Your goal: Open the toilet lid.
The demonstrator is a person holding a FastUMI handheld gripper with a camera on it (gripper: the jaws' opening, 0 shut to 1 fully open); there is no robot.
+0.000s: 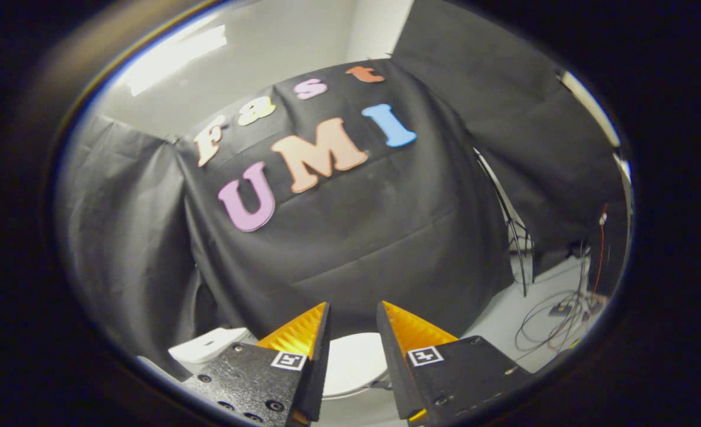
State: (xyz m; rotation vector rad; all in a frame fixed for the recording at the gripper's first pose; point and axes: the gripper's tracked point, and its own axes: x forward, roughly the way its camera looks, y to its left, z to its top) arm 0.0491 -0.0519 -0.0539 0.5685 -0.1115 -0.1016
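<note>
The gripper (353, 317) fingers are spread, pinching nothing; the white rounded plastic toilet lid (353, 363) lies low between and beyond them.

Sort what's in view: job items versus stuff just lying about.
Job: toilet lid, down, seen between the fingers; gripper, open, touching nothing.
Lying about: white tank beside the lid; cables on the floor; black stand legs.
</note>
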